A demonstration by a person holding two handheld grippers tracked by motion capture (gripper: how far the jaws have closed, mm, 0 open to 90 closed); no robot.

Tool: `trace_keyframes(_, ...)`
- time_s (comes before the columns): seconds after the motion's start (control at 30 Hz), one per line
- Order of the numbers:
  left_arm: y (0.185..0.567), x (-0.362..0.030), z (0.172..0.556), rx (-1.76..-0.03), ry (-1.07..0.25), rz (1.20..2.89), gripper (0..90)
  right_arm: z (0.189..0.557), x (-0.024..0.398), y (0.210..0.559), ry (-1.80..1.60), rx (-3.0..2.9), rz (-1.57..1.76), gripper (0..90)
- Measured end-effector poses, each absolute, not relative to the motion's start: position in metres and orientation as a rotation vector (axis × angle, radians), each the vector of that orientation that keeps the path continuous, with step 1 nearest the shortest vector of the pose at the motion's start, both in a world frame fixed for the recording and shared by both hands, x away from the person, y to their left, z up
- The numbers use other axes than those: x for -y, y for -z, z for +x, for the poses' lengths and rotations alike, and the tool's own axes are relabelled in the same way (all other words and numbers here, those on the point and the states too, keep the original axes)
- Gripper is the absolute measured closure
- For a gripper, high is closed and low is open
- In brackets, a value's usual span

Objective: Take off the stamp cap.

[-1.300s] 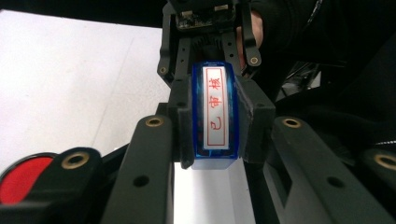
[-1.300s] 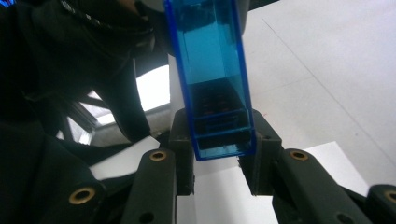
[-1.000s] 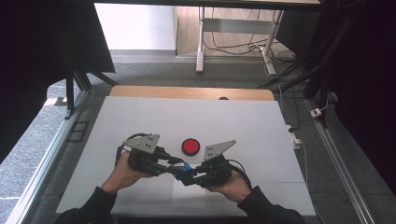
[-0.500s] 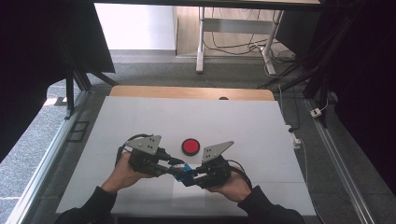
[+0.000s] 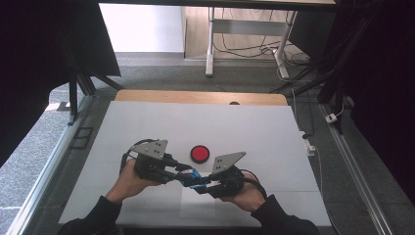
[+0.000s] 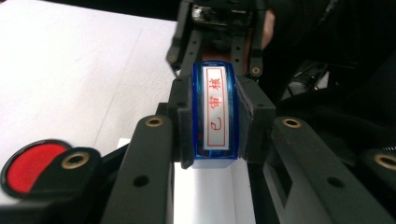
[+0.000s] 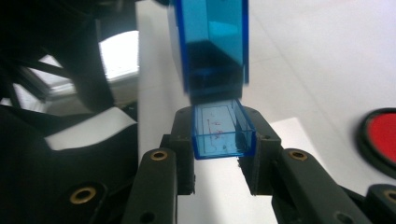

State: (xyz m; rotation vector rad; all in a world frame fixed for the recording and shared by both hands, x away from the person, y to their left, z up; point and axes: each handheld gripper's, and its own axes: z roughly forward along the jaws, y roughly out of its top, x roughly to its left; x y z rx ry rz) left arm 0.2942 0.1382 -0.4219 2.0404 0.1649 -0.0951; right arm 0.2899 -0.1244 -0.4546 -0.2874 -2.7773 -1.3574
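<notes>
The blue stamp [image 5: 190, 177] hangs just above the desk [image 5: 147, 122], on the near side of the red ink pad [image 5: 199, 153], held between the two tools. The left tongs [image 6: 215, 114] are clenched on the stamp body, whose white label with red characters faces their camera. The right tongs [image 7: 223, 135] are clenched on the clear blue cap [image 7: 218, 131], which in the right gripper view looks already parted from the darker blue body above it, though the gap is hard to judge. The step in hand appears to be pulling the cap off so the stamp can be inked. To do it well, keep the left grip firm and unmoving and draw the right hand straight back along the stamp's long axis, without twisting, so the cap does not jam or snap sideways. Keep both hands low over the white sheet [image 5: 203, 208] lying on the near side of the ink pad, so a slipped part falls only a little way. Set the cap down away from the ink pad, leaving the path to the pad free.
</notes>
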Motion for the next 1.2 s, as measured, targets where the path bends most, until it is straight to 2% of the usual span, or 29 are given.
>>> trace_keyframes(1.2, 0.426, -0.143, 0.289, -0.256, 0.032, 2.064, 70.6, 0.29, 0.187, 0.438, 1.558, 2.795, -0.685, 68.5)
